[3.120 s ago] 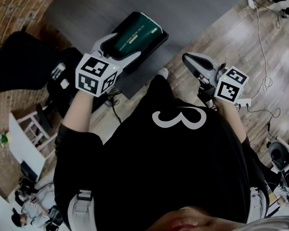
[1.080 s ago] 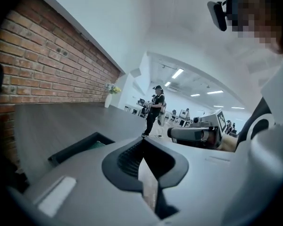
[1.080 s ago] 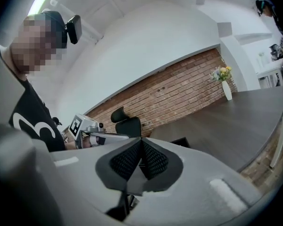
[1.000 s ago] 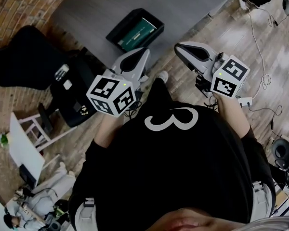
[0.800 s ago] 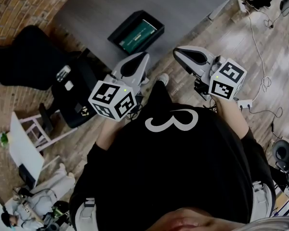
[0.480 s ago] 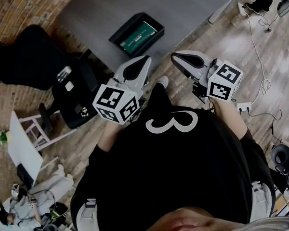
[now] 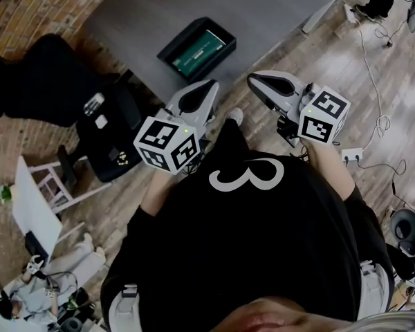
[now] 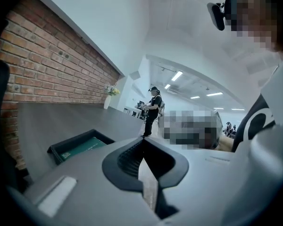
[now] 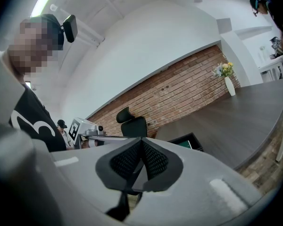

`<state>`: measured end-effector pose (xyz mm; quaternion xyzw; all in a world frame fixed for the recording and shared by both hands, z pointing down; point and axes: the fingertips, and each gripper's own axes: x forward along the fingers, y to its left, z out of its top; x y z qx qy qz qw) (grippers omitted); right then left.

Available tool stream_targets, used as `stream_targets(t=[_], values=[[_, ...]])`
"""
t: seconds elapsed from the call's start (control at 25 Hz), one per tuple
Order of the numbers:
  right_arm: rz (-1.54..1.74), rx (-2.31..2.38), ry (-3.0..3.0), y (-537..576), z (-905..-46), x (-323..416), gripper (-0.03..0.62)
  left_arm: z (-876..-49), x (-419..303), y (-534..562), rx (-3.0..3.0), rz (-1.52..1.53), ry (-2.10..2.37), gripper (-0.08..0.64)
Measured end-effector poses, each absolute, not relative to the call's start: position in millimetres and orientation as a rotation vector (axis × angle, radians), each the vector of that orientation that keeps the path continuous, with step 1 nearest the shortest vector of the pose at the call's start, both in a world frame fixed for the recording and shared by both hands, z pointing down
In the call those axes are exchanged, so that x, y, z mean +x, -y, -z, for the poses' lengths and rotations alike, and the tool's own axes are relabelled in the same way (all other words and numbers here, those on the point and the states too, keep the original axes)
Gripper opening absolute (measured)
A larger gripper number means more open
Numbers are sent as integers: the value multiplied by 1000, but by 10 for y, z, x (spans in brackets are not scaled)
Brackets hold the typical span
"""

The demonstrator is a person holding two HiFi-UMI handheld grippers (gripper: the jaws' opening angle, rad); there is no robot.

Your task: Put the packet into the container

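The green packet [image 7: 199,50] lies flat inside the black container [image 7: 177,35] on the dark grey table [image 7: 277,9] — well apart from both grippers. The left gripper [image 7: 209,87] and the right gripper [image 7: 254,80], held side by side in front of the person's black shirt [image 7: 263,241], each have jaws pressed together on nothing — both tips pointing toward the table.

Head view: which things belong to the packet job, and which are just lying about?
Job: green packet, lying in the black container; left gripper and right gripper, both shut, empty.
Lying about: office chair, white stand, floor cables.
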<state>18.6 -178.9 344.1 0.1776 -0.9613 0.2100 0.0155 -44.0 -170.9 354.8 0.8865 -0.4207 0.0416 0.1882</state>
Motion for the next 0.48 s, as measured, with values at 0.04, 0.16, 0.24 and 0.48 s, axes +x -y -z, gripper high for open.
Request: stream_targets(t=[0.04, 0.16, 0.24, 0.48], values=[[-654, 552, 2991, 1790, -3441, 187, 2, -3545, -437, 1713, 2493, -120, 1187, 15], [-648, 548, 2995, 1774, -3427, 184, 2, -3553, -424, 1708, 2505, -163, 1208, 15], [-643, 543, 2996, 1757, -3413, 186, 2, -3552, -422, 1705, 2500, -171, 1217, 15], [-638, 557, 2996, 1722, -3409, 234, 2, -3541, -400, 1646, 2500, -161, 1215, 16]])
